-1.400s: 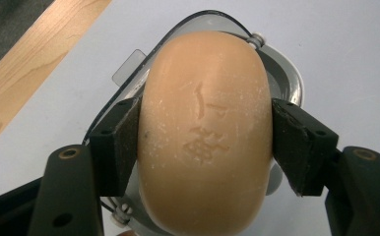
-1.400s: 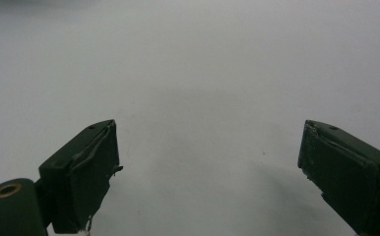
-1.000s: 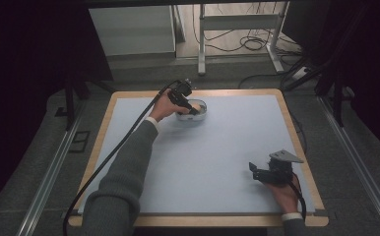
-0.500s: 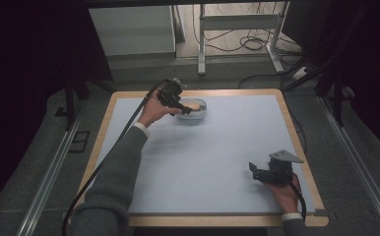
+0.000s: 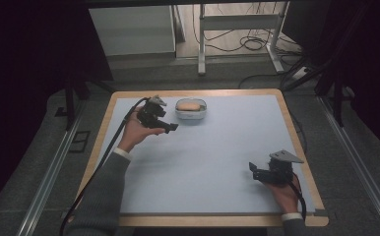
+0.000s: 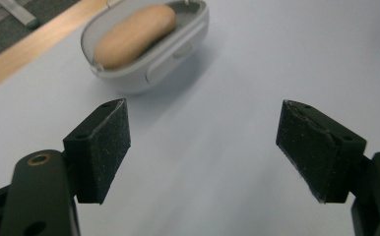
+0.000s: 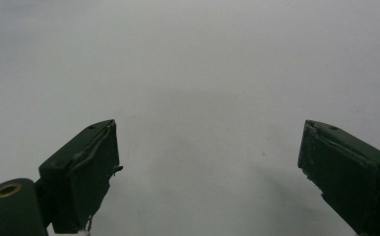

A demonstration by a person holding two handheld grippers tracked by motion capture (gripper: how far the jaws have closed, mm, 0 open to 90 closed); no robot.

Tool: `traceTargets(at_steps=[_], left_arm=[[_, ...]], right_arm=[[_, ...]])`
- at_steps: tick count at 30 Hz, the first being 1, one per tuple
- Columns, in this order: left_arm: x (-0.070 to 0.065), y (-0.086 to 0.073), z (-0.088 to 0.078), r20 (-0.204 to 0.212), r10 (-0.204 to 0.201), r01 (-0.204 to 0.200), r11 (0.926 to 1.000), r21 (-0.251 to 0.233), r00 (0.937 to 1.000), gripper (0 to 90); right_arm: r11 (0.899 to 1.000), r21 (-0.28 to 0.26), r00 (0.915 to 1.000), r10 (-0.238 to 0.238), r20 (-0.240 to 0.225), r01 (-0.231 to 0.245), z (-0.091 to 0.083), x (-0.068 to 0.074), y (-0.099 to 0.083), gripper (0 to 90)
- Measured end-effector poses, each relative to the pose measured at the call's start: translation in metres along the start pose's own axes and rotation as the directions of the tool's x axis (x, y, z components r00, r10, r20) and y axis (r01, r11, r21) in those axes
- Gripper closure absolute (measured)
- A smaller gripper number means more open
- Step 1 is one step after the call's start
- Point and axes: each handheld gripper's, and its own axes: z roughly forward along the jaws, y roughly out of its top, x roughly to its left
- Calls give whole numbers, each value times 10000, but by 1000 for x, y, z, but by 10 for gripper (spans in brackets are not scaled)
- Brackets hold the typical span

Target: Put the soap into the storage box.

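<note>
A small white oval dish [image 5: 191, 110] [image 6: 175, 46] stands near the far edge of the pale mat, holding a tan bread-like roll [image 5: 188, 105] [image 6: 134, 34]. My left gripper [image 5: 170, 127] [image 6: 203, 147] hovers just left of and nearer than the dish, apart from it. Its jaws have just been opening and stand wide with nothing between them. At the near right of the mat, my right gripper [image 5: 252, 170] [image 7: 207, 172] rests low over bare mat, open and empty.
The pale mat [image 5: 217, 152] covers a table with a wooden rim [image 5: 296, 142]. Beyond the far edge are a white cabinet [image 5: 131, 29], metal table legs [image 5: 201, 39] and loose cables [image 5: 247, 44] on the floor. Metal rails [image 5: 50, 162] run along both sides.
My left gripper has drawn back from the dish toward the left and nearer side, leaving the roll in the dish. My right gripper has stayed put.
</note>
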Motion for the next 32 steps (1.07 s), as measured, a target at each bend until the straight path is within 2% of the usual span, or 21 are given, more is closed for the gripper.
traceTargets(at_steps=[8, 18, 22, 24, 32], left_arm=[[-14, -54, -20, -107, -746, 740, 9962, -450, 9972, 206], [-29, -109, -33, -233, -1285, 1276, 9912, -357, 9914, 198], [-32, -122, -33, -275, -1370, 1363, 9903, -251, 9902, 198], [-31, -125, -32, -351, -1313, 1309, 9913, -124, 9907, 198], [-29, -130, -35, -372, -1574, 1566, 9874, -221, 9868, 196]], right_arm=[[10000, -17, 10000, -31, -6, 31, 0, 0, 0, 85], [10000, -8, 10000, -5, 52, 5, 0, 0, 0, 85], [10000, -7, 10000, -8, 69, 8, 0, 0, 0, 85], [10000, -13, 10000, 8, 69, -8, 0, 0, 0, 85], [9998, -183, 9999, 25, -128, -28, -2, -1, 0, 85]])
